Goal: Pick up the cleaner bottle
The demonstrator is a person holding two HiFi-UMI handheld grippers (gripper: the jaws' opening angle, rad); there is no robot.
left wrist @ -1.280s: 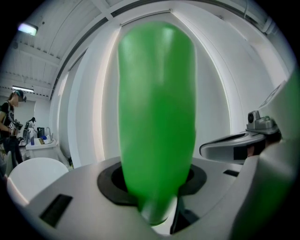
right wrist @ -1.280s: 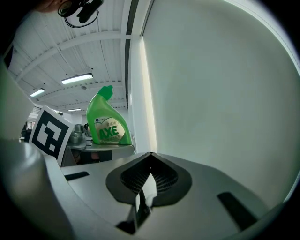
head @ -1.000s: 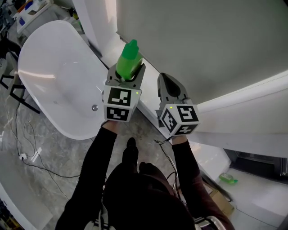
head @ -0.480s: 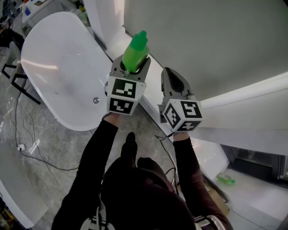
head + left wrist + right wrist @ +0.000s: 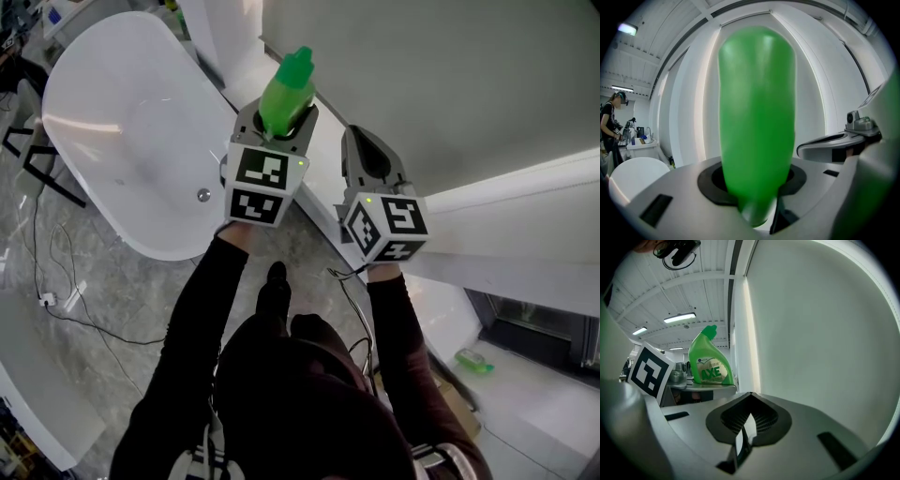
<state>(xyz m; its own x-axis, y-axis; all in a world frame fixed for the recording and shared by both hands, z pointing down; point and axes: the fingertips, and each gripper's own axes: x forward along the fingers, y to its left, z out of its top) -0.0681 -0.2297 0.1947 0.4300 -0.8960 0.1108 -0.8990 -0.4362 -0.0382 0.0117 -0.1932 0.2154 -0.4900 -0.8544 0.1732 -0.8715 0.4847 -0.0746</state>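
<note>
Your sleeves (image 5: 208,314) are black; your left tongs (image 5: 281,118) and right tongs (image 5: 357,138) are grey, each bearing a black-and-white marker cube (image 5: 262,184) with a green light (image 5: 298,161).

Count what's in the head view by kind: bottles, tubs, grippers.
Green bottles: 2, the cleaner bottle held in the jaws of the left gripper, and a second green bottle lying at lower right.
Bathtub: 1
Grippers: 2, counting the right gripper, whose jaws are together and empty.
Total: 5
</note>
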